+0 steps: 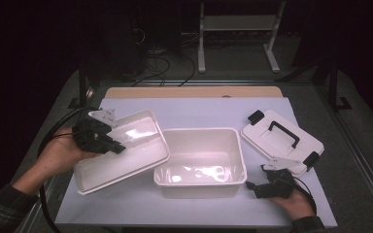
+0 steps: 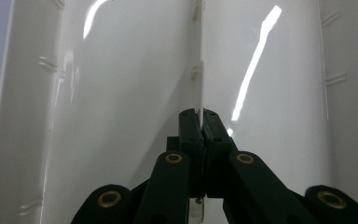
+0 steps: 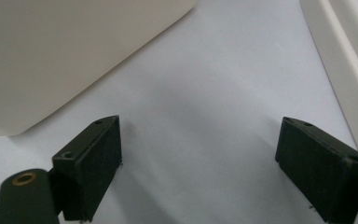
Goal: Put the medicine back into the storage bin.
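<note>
Black jaws of the left gripper (image 2: 200,122) rise from the bottom centre of the left gripper view, pressed together on the thin upright wall of the white inner tray (image 2: 121,93); the wall edge runs straight up the frame from between the pads; glossy tray surfaces lie on both sides of it.

Right gripper (image 3: 200,163) jaws stand wide apart at the lower left and lower right of the right gripper view; nothing lies between them; the pale table sheet (image 3: 214,93) shows beneath.

High view, left gripper (image 1: 119,145): positioned at centre left, held by the person's left hand (image 1: 58,153), clamped on the near-left wall of the inner tray (image 1: 126,160); the tray sits tilted, its right edge just beside or resting on the left rim of the white bin (image 1: 200,133); contact cannot be confirmed.

High view, right gripper (image 1: 255,187): positioned at lower right, held by the right hand (image 1: 296,201), just beside the bin's lower right corner and apart from it.

White lid (image 1: 281,141) with black handle and black latches lies flat at centre right, just above the right gripper; the table sheet (image 1: 194,109) carries all items.
</note>
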